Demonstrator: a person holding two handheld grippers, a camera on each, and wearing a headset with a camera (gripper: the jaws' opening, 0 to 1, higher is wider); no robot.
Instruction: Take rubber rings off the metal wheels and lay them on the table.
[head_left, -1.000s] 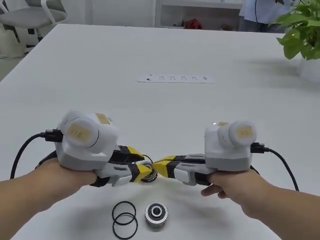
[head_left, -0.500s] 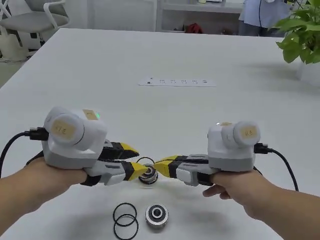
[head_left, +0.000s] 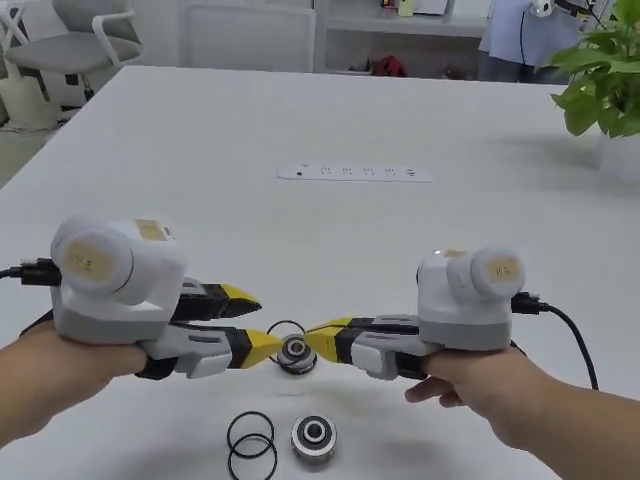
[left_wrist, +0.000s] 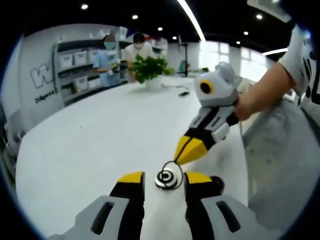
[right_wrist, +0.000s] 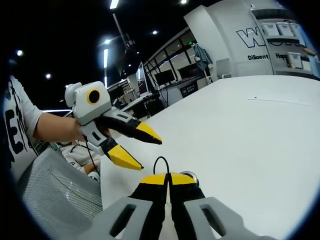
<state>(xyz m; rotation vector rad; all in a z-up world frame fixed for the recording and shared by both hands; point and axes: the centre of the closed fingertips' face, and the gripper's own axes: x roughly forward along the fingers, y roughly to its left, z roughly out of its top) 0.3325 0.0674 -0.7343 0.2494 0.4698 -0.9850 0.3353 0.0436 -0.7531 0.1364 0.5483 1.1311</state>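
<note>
A small metal wheel (head_left: 297, 353) sits between the two grippers near the table's front edge. A thin black rubber ring (head_left: 281, 328) loops up from it. My right gripper (head_left: 316, 338) is shut on that ring (right_wrist: 160, 163), its yellow tips touching just above the wheel (right_wrist: 188, 176). My left gripper (head_left: 256, 321) stands open, one jaw above and one beside the wheel (left_wrist: 168, 180), not pressing it. In the left gripper view the right gripper (left_wrist: 181, 155) points down at the ring. In front lie two loose black rings (head_left: 250, 444) and a second wheel (head_left: 314, 437).
A white power strip (head_left: 355, 172) lies at mid-table. A potted plant (head_left: 603, 75) stands at the far right, an office chair (head_left: 85, 40) at the far left. A black cable (head_left: 565, 330) trails from the right gripper.
My left gripper has opened and drawn back to the left, off the wheel. The right gripper stays shut at the wheel with the ring looping up.
</note>
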